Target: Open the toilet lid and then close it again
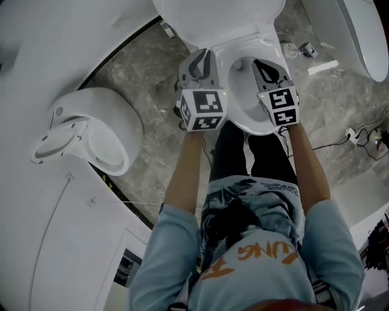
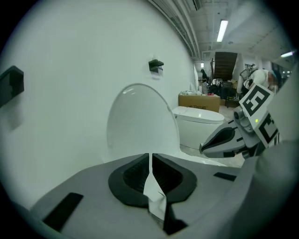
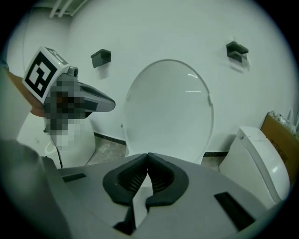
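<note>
The left gripper and right gripper hover side by side above the open toilet bowl

I see the toilet lid cut off by the head view's top edge; small floor bits stay unidentifiable.

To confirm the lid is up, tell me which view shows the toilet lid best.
The right gripper view: the toilet lid stands upright, large and centred, facing the camera. The left gripper view shows the lid smaller, at an angle, with its base hidden. The head view catches only its top, foreshortened.
</note>
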`<state>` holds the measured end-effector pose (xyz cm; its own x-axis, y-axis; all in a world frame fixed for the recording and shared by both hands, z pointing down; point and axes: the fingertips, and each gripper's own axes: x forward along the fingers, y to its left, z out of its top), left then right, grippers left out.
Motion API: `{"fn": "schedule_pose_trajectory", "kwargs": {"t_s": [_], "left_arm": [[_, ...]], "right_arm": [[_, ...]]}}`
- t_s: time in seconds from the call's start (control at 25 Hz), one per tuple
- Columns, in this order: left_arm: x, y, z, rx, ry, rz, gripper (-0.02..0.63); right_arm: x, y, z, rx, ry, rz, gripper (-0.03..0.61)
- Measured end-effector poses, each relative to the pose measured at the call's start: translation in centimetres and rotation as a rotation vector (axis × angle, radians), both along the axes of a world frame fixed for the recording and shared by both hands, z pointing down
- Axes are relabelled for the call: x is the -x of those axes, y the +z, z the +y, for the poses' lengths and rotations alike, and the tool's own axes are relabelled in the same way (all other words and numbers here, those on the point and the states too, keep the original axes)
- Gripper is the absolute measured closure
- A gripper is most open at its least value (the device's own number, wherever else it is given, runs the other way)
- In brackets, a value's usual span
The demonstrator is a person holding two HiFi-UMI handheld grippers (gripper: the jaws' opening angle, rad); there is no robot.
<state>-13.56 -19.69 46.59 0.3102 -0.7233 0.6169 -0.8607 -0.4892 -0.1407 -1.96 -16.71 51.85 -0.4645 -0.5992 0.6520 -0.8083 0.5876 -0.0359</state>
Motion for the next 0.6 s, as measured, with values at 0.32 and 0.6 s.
{"fn": "schedule_pose_trajectory", "kwargs": {"t_s": [0.32, 0.6], "left_arm": [[0.7, -10.5, -8.7, -0.154, 0.078, -0.053, 0.558], [-0.7, -12.1, -14.8, -0.106, 0.195, -0.121, 0.423]], "right_arm": [[1.0, -11.8, -10.1, -0.184, 0.0, -0.004, 0.537], [2.4, -18.4, -16.7, -0.334, -0.064, 0.11, 0.476]]}}
